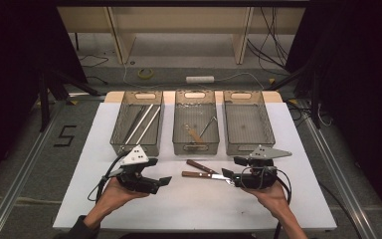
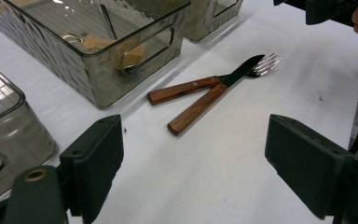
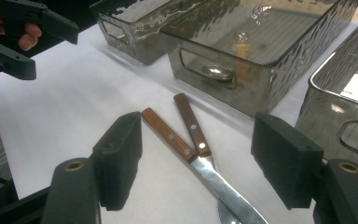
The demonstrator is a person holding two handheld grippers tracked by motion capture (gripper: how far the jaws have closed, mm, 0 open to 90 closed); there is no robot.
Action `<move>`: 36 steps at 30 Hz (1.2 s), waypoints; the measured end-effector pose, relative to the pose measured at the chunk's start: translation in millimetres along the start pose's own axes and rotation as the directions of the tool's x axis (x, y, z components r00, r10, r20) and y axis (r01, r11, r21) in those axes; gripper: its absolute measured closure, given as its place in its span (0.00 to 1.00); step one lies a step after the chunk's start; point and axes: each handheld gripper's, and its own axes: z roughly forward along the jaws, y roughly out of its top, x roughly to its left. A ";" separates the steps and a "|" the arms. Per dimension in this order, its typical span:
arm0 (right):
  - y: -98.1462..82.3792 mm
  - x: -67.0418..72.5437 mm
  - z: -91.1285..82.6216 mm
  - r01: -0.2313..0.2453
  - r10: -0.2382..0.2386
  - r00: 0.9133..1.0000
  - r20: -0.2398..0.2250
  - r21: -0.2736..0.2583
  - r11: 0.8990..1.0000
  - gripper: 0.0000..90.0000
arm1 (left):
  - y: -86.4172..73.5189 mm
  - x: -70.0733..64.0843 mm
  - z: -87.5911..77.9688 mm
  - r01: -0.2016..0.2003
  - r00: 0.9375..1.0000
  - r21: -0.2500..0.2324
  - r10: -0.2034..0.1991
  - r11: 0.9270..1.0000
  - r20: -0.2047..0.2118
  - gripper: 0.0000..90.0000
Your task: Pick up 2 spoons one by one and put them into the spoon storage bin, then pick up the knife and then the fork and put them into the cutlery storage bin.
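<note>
A wooden-handled knife [image 1: 202, 175] and a wooden-handled fork [image 1: 200, 166] lie crossed in a narrow V on the white table [image 1: 129, 209], just in front of the middle bin. My right gripper [image 1: 229, 178] is at their metal ends, open. In the right gripper view the knife [image 3: 168, 135] and fork [image 3: 192, 125] lie between the wide pads of that gripper [image 3: 198, 135], which do not press on them. My left gripper [image 1: 165, 183] hovers open to the left, pointing at the handles. Its own view has the knife [image 2: 196, 110] and fork [image 2: 184, 89] ahead of the empty left gripper [image 2: 193, 135].
Three clear bins stand in a row at the back. The left bin [image 1: 137, 144] holds long metal sticks, the middle bin [image 1: 194, 147] holds a wooden utensil and a metal one, and the right bin [image 1: 248, 144] looks empty. Bare table lies in front of the hands.
</note>
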 end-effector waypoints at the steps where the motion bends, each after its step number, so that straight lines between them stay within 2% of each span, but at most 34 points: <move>1: -1.1 0.3 -0.2 -0.001 0.001 1.000 -0.004 -0.003 1.000 0.38 | 0.4 0.0 1.1 0.001 1.000 0.001 -0.001 1.000 0.001 0.21; 7: -6.9 1.1 -2.1 -0.009 0.009 1.000 -0.003 -0.006 1.000 0.37 | 3.8 0.1 7.4 -0.012 1.000 0.015 0.012 1.000 0.007 0.21; 17: -13.6 6.2 -7.3 -0.011 0.011 1.000 -0.005 -0.005 1.000 0.35 | 11.1 -3.6 17.3 -0.057 0.998 0.044 0.057 0.997 0.017 0.21; 22: -15.7 8.0 -8.0 -0.009 0.009 1.000 -0.010 0.000 1.000 0.35 | 17.0 -5.6 20.6 -0.070 0.997 0.044 0.069 0.997 0.021 0.21; 26: -16.5 9.0 -8.7 -0.007 0.007 1.000 -0.013 0.000 1.000 0.35 | 20.6 -7.2 25.5 -0.093 0.996 0.058 0.092 0.994 0.020 0.21; 31: -18.1 8.9 -10.4 -0.007 0.007 1.000 -0.014 0.000 1.000 0.35 | 21.9 -6.9 33.8 -0.101 0.994 0.084 0.098 0.991 0.037 0.21; 36: -19.9 8.2 -13.3 -0.014 0.014 1.000 -0.012 -0.001 1.000 0.35 | 25.0 -7.0 43.0 -0.130 0.991 0.126 0.126 0.983 0.042 0.22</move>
